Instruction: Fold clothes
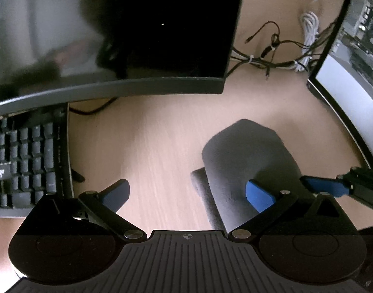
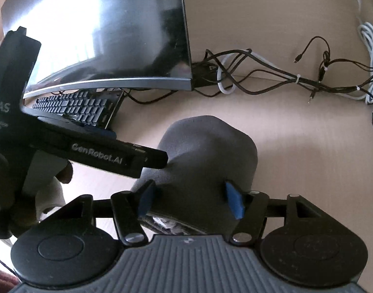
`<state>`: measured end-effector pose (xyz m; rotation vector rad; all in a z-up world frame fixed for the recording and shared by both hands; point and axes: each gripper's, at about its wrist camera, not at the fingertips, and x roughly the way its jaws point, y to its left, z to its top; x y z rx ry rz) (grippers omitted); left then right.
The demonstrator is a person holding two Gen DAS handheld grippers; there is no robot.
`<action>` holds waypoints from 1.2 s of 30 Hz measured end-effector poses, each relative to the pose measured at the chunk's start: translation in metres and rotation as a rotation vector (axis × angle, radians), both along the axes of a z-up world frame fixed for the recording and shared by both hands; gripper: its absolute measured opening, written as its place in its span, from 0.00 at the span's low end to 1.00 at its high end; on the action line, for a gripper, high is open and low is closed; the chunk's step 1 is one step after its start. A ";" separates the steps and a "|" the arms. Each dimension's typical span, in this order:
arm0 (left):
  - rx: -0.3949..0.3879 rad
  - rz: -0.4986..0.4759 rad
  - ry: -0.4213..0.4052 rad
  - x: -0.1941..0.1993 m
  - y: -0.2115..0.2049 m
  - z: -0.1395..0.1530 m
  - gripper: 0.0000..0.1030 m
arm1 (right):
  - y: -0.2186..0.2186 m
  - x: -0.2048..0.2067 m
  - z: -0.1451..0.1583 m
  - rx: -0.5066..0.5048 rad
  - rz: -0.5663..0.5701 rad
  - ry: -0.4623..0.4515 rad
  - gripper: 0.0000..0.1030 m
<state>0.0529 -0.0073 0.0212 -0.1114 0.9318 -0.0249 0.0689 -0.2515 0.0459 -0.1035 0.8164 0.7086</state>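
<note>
Left tool (image 1: 187, 195) spread wide, one pad over grey folded garment (image 1: 247, 156); right tool (image 2: 190, 201) apart, straddling the garment, right of keyboard (image 1: 22, 161).

An office desk is showing here; a dark monitor (image 1: 137, 31) is filling the upper left, a keyboard (image 1: 25, 161) sitting below, cables (image 2: 284, 78) trailing upper right.

One grey garment (image 1: 250, 156), two monitors (image 1: 149, 36), one keyboard (image 1: 25, 161).
</note>
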 end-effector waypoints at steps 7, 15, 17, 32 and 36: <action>0.017 0.003 0.008 0.008 0.001 -0.009 1.00 | -0.004 0.001 0.008 0.014 0.031 0.009 0.62; -0.005 0.024 -0.002 0.006 0.007 -0.008 1.00 | 0.005 -0.001 0.007 -0.049 0.076 0.005 0.63; -0.004 0.026 -0.021 0.003 0.004 0.000 1.00 | 0.005 0.000 0.003 -0.043 0.065 0.016 0.64; 0.054 0.002 -0.008 0.005 0.001 -0.007 1.00 | -0.032 0.010 0.016 0.013 0.043 0.009 0.66; 0.054 0.003 -0.013 0.003 0.002 -0.007 1.00 | -0.035 0.020 0.026 0.013 0.023 -0.032 0.66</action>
